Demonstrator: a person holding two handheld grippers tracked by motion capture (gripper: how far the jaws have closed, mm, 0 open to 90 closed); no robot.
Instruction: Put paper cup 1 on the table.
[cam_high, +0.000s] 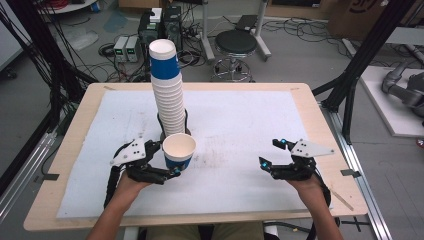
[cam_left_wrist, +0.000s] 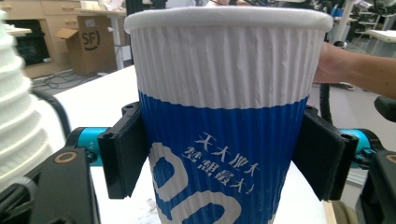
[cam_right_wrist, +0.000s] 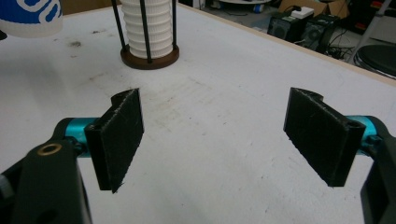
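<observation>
Left gripper (cam_high: 170, 161): closed on a single paper cup (cam_high: 179, 151); in the left gripper view both black pads are pressed against the blue ribbed lower wall of the cup (cam_left_wrist: 224, 121), one on each side.
Right gripper (cam_high: 272, 153): held wide open with nothing between the pads; bare white cover is seen between them in the right gripper view (cam_right_wrist: 212, 135). It is held well to the right of the cup stack, above the cover.
Table (cam_high: 320, 130): wooden top, seen as a pale rim around the cover on which the cup stack stands.
White cover (cam_high: 240, 130): spread over most of the table, scuffed with dark marks in front of the cup stack.
Cup stack (cam_high: 169, 95): a tall column of nested cups, white-ribbed with a blue band on the topmost one, leaning slightly; it is kept in a holder at the middle of the cover.
Holder (cam_right_wrist: 149, 58): a round dark base with thin black upright rods around the foot of the cup stack.
Single paper cup: upright, mouth open to the top, white above and blue below with white lettering; it is held just in front of the cup stack's foot, apart from it.
Hands: the left hand (cam_high: 131, 186) and the right hand (cam_high: 306, 186) are each wrapped around a gripper's rear, nearer the table's front edge than the cup stack.
</observation>
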